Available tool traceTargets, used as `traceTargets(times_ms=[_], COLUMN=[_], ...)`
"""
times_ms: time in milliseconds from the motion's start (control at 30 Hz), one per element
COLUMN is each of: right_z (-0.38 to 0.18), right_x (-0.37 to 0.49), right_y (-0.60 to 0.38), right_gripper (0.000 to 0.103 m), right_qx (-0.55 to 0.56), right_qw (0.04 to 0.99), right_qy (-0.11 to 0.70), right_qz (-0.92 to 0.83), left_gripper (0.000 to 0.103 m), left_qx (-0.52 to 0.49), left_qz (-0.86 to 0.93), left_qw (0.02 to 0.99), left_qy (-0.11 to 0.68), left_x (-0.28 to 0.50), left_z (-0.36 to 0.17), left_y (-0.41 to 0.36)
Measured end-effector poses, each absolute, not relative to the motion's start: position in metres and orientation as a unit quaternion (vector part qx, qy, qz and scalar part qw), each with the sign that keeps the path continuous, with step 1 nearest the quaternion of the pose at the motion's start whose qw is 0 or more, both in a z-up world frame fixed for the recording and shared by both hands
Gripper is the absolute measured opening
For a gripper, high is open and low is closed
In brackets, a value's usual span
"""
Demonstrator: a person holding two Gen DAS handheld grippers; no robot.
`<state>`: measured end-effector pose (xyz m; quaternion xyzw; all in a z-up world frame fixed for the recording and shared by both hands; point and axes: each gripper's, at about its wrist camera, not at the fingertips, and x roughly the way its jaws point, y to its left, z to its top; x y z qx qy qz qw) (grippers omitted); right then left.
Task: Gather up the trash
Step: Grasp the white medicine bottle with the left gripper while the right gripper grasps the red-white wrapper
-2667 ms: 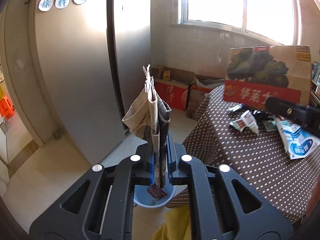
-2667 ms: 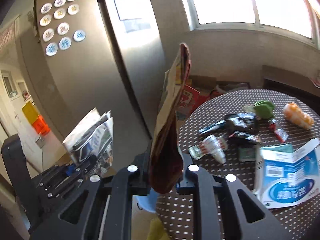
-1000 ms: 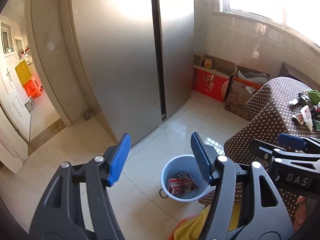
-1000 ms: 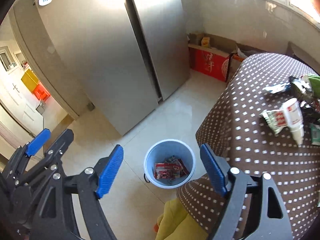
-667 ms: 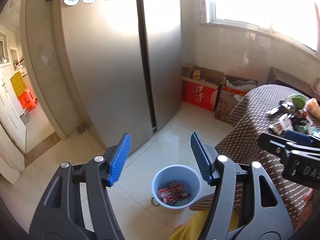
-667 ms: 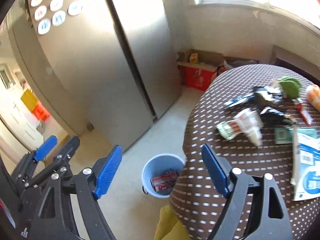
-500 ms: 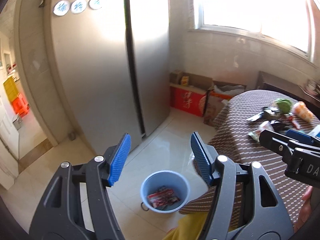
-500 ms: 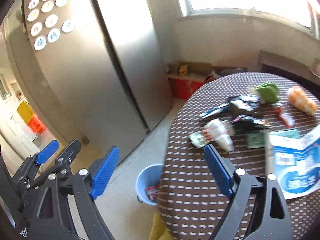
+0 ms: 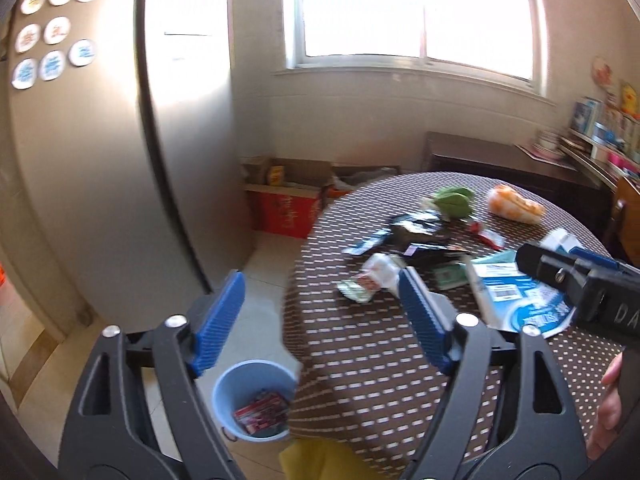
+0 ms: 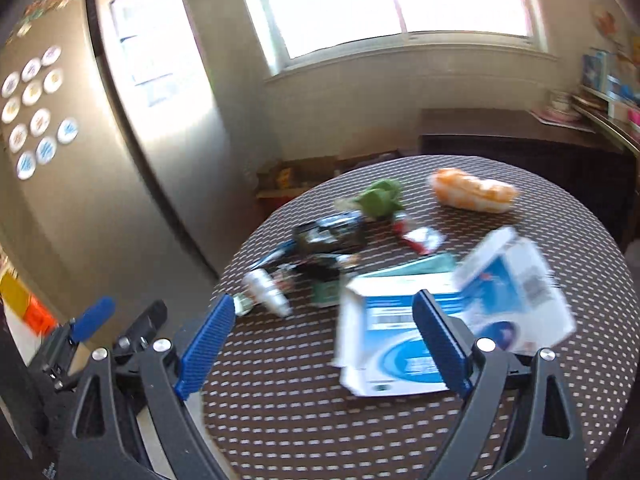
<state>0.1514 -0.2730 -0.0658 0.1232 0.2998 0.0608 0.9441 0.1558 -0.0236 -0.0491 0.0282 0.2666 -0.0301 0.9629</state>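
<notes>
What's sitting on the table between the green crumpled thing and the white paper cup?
In the right wrist view, a heap of dark wrappers lies between the green crumpled thing and the white paper cup. The left wrist view shows the same.

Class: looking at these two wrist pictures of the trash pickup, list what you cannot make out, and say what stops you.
- Bin, left view: its contents are partly hidden by the tablecloth edge.
- Blue-and-white box, right view: print lost to motion blur.
- Dark wrappers, right view: blurred, kinds unclear.
- Fridge magnets, left view: characters too small.
- Person's hand, left view: cut off by the edge.
</notes>
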Motion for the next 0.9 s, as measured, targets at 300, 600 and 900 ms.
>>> traceTargets(times_ms=[300, 600, 900], right_z=[-0.079, -0.096, -0.100], right_x=[0.149, 0.168, 0.186], right_y=[-0.333, -0.338, -0.325], right_gripper=[0.089, 0.089, 0.089], right_qx=[0.158, 0.151, 0.145], right_qw=[0.946, 0.939, 0.935], right_qy=[0.285, 0.310, 0.324], right_qz=[0.006, -0.005, 0.009], left_gripper=[0.084, 0.084, 0.055], left_qx=[0.023, 0.007, -0.018], left_qz=[-0.099, -0.076, -0.088], left_qw=[0.947, 0.944, 0.918], left_qy=[0.306, 0.321, 0.386], left_x=[0.182, 0.222, 0.260], left_z=[-0.081, -0.096, -0.119], left_y=[-0.070, -0.080, -0.079])
